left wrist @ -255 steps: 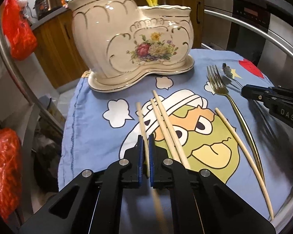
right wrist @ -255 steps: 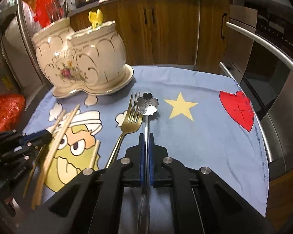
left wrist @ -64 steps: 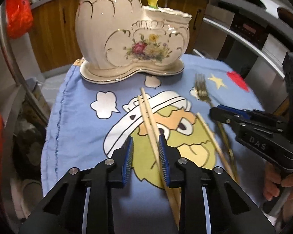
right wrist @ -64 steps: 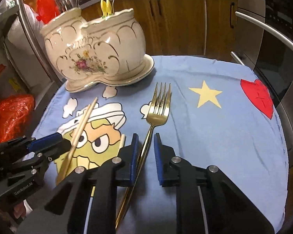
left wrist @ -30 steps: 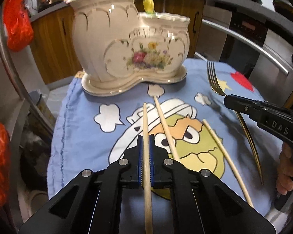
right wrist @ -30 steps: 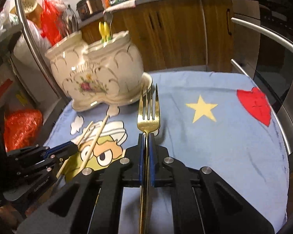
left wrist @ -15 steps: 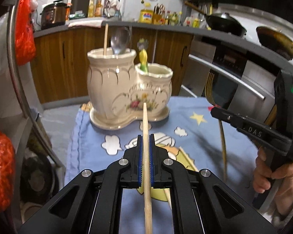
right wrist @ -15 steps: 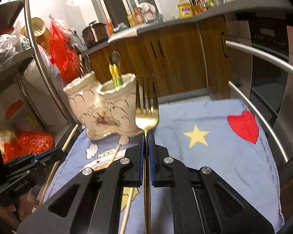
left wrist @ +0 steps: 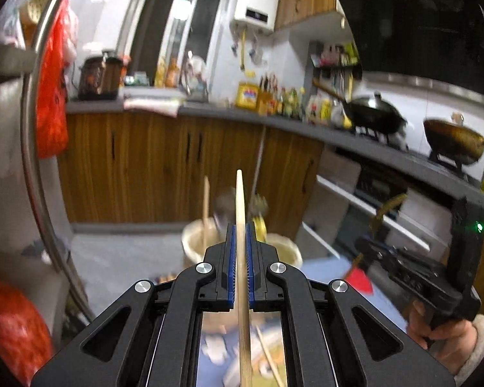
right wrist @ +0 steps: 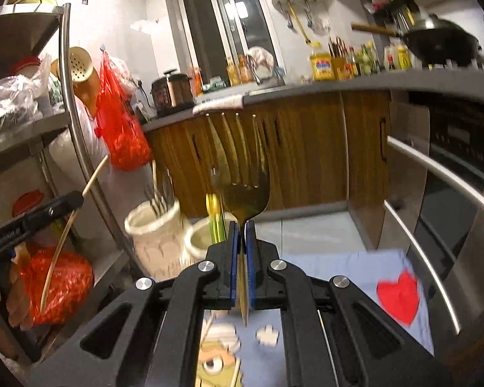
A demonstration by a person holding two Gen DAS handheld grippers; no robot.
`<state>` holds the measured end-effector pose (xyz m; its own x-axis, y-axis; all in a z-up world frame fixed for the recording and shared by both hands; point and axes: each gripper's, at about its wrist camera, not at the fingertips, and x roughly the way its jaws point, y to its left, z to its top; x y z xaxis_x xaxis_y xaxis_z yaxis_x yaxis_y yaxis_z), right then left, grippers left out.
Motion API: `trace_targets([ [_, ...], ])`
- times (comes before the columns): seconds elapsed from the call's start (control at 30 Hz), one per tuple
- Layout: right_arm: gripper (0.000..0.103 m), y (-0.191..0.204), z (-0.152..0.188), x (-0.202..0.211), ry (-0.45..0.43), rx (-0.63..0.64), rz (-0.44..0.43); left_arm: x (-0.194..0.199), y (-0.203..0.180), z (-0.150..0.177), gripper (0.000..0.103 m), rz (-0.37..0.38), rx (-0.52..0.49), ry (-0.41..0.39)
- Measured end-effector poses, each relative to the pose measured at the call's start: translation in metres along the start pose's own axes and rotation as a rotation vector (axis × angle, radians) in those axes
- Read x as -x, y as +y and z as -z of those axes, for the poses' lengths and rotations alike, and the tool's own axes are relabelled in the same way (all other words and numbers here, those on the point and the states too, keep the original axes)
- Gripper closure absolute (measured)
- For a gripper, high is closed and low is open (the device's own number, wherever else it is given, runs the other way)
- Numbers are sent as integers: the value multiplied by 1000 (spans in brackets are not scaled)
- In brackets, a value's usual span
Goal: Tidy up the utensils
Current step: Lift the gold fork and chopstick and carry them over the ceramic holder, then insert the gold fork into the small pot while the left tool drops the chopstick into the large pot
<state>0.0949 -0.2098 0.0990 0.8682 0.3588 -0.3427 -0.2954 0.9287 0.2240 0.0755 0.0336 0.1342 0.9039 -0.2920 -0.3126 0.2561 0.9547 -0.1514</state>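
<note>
My left gripper (left wrist: 240, 235) is shut on a wooden chopstick (left wrist: 240, 200) and holds it tip-up, high above the blue cloth (left wrist: 319, 267). The cream ceramic utensil holder (left wrist: 196, 245) stands below and beyond it, with a chopstick and spoons inside. My right gripper (right wrist: 241, 235) is shut on a gold fork (right wrist: 242, 174), tines up, raised above the holder (right wrist: 155, 235). The left gripper (right wrist: 64, 204) with its chopstick shows at the left of the right wrist view. The right gripper (left wrist: 371, 245) shows at the right of the left wrist view.
Loose chopsticks (left wrist: 267, 354) lie on the cartoon-print cloth (right wrist: 338, 271). A steel rack (right wrist: 67, 96) with red bags (right wrist: 122, 129) stands at the left. Wooden cabinets (left wrist: 145, 167) and an oven (right wrist: 451, 177) lie behind and to the right.
Both grippers have lifted and tilted upward with their utensils. The holder has dropped lower in both views and the kitchen background now fills the frames.
</note>
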Motion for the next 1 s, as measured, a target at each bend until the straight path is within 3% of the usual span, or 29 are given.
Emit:
trace_targets([
  [0.17, 98, 0, -38, -9, -43, 3, -20, -27, 7, -40, 97, 0, 7, -85],
  [0.4, 98, 5, -70, -31, -110, 16, -57, -71, 12, -63, 97, -41, -1, -191],
  [0.77, 98, 5, -58, -82, -88, 9, -69, -115, 29, -34, 97, -106, 45, -269],
  [1.0, 98, 3, -33, -103, 1, 38, -76, -113, 24, -11, 97, -116, -18, -215],
])
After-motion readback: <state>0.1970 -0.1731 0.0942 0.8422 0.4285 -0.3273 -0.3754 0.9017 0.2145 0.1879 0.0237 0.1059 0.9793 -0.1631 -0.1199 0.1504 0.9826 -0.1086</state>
